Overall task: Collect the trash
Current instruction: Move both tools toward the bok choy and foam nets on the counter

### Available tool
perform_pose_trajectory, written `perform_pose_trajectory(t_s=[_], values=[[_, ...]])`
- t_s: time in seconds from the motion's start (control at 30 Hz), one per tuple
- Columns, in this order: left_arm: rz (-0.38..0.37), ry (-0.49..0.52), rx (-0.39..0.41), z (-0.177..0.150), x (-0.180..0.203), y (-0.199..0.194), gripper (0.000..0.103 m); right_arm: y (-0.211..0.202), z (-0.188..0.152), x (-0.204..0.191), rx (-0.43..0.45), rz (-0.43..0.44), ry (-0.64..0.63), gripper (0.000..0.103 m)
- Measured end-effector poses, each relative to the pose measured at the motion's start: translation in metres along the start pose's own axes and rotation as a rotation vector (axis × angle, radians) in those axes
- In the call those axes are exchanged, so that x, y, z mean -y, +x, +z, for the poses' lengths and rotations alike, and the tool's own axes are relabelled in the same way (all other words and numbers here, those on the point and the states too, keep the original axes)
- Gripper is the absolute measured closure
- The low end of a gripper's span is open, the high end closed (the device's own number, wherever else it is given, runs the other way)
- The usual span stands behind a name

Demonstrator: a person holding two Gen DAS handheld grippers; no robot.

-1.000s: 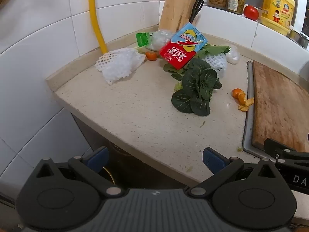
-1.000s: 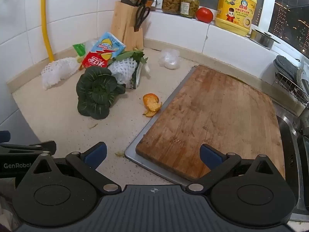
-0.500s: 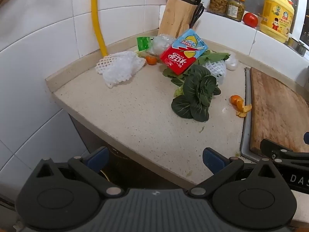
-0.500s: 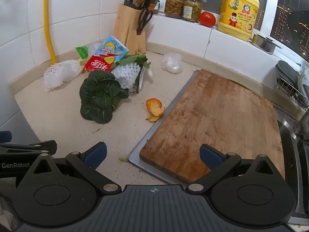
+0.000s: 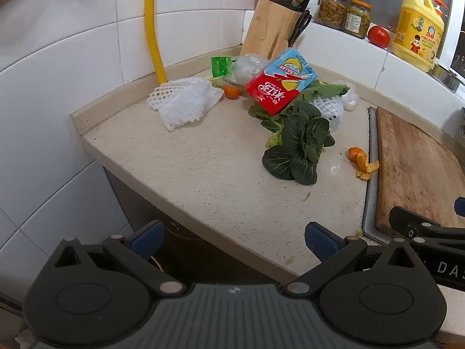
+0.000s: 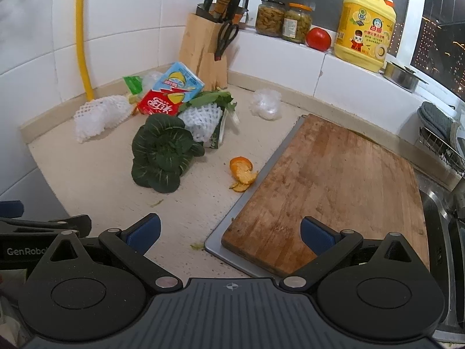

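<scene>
Trash lies in the corner of the stone counter (image 5: 186,163): a white foam net (image 5: 183,101), a red and blue drink carton (image 5: 280,81), a second foam net (image 6: 202,120), a crumpled clear bag (image 6: 266,104), orange peel (image 6: 242,170) and a dark leafy green (image 6: 162,154). In the left wrist view the peel (image 5: 361,161) lies beside the board. My left gripper (image 5: 234,240) hangs open off the counter's front edge, nothing between its fingers. My right gripper (image 6: 229,232) is open too, above the near corner of the cutting board (image 6: 328,186).
A knife block (image 6: 205,49) stands in the back corner beside a yellow hose (image 6: 81,35). Jars (image 6: 282,17), a tomato (image 6: 318,39) and a yellow detergent jug (image 6: 364,27) line the sill. A sink (image 6: 441,221) and dish rack (image 6: 438,136) are at the right.
Both grippers have drawn back and risen a little, so the counter and its trash look farther off. Both stay open. Nothing on the counter has moved.
</scene>
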State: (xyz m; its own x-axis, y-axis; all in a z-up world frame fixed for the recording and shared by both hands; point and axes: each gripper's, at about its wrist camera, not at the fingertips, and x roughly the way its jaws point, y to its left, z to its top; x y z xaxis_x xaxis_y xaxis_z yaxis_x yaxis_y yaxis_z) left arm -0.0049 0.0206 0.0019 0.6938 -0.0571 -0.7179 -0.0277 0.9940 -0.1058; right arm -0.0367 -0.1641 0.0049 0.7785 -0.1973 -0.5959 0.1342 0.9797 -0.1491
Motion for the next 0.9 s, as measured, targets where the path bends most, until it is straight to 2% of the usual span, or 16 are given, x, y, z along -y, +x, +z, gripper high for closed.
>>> perform_pose_trajectory(t_s=[0.9], values=[[-0.003, 0.004, 0.082, 0.004, -0.011, -0.015, 0.003, -0.011, 0.004, -0.009, 0.043, -0.003, -0.014, 0.000]])
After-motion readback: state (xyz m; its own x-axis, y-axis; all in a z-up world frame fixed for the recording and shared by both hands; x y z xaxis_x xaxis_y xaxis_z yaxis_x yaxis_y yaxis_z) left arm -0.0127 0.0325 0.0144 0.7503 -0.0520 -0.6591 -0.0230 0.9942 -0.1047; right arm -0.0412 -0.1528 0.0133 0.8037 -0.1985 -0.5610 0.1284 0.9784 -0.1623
